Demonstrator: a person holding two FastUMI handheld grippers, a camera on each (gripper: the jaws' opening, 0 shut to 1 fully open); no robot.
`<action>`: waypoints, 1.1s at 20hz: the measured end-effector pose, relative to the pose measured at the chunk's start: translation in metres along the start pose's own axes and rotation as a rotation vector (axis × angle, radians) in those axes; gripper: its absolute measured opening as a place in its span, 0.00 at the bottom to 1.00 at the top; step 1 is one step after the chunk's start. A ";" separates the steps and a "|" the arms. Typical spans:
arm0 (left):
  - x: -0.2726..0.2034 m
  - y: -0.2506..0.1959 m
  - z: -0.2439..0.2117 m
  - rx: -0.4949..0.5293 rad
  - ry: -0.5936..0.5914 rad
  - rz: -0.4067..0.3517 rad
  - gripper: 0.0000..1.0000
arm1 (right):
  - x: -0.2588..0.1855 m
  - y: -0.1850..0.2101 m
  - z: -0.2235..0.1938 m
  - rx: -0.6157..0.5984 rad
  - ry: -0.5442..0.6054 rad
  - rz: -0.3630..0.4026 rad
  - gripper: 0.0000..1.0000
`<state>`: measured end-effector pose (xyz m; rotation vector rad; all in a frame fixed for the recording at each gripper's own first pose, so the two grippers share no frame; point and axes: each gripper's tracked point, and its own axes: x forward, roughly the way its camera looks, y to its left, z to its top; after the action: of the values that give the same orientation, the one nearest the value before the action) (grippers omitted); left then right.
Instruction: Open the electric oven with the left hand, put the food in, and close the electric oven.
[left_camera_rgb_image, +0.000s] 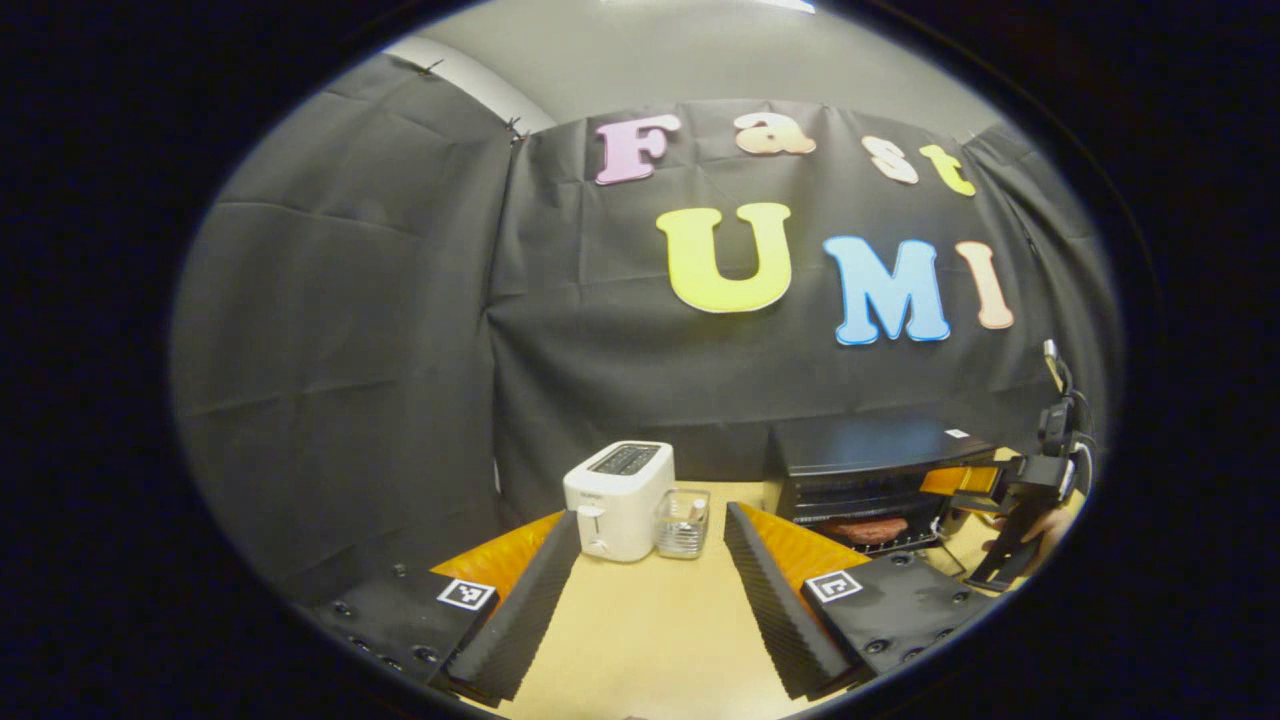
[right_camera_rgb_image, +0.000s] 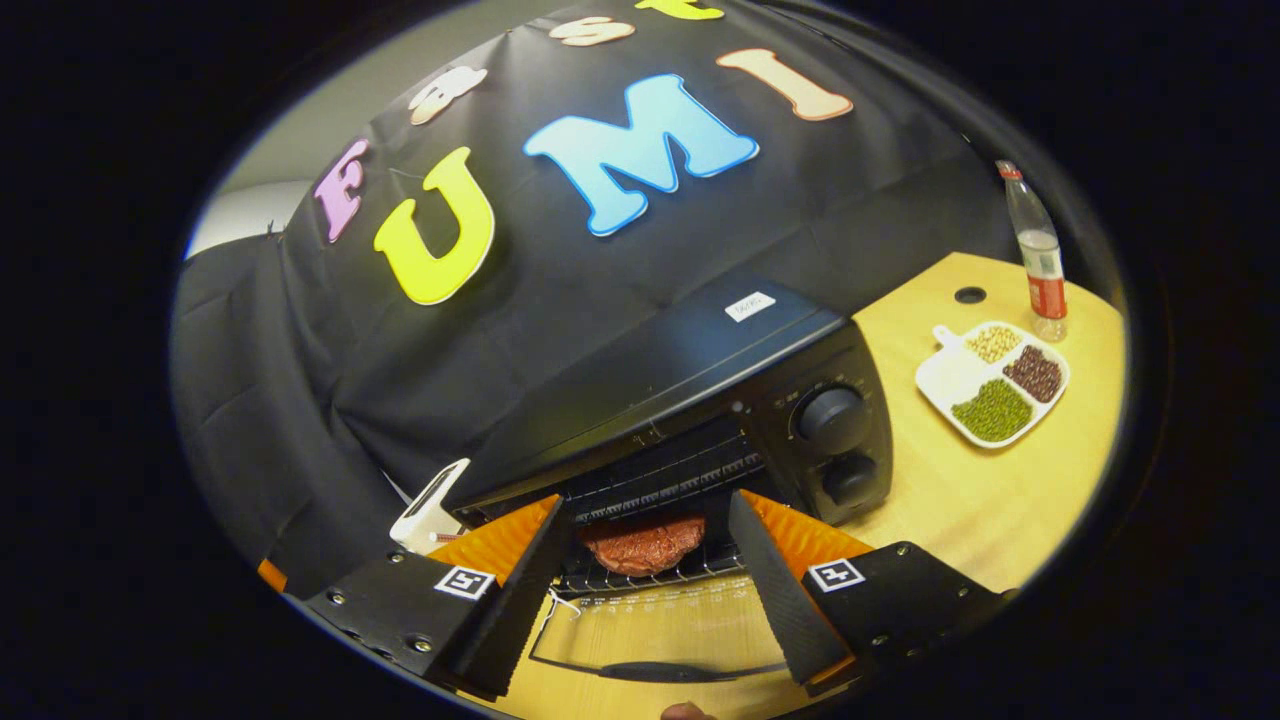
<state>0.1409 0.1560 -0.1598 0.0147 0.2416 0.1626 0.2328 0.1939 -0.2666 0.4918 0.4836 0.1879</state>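
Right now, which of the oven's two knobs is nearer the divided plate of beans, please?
The upper knob, the larger one; the lower knob sits beneath it, farther from the plate.

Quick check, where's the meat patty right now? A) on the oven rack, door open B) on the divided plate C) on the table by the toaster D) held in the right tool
A: the meat patty lies on the wire rack inside the oven, whose glass door is folded down flat, and the right tool is open and empty in front of it.

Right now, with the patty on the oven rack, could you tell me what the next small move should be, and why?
Probably draw the right gripper back: its jaws stand open and the patty lies free on the rack inside the oven, above the lowered door. The left gripper could then close it.
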 end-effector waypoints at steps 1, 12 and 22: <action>-0.001 -0.009 -0.002 -0.006 0.003 -0.013 0.97 | -0.014 0.002 0.006 -0.025 -0.017 0.009 0.98; 0.001 -0.129 -0.082 -0.038 0.161 -0.220 0.97 | -0.153 -0.026 0.063 -0.283 -0.158 -0.058 0.98; 0.009 -0.232 -0.192 0.000 0.397 -0.397 0.91 | -0.225 -0.062 0.085 -0.401 -0.216 -0.218 0.98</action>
<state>0.1398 -0.0720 -0.3564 -0.0658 0.6336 -0.2336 0.0820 0.0411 -0.1418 0.0636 0.2748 0.0185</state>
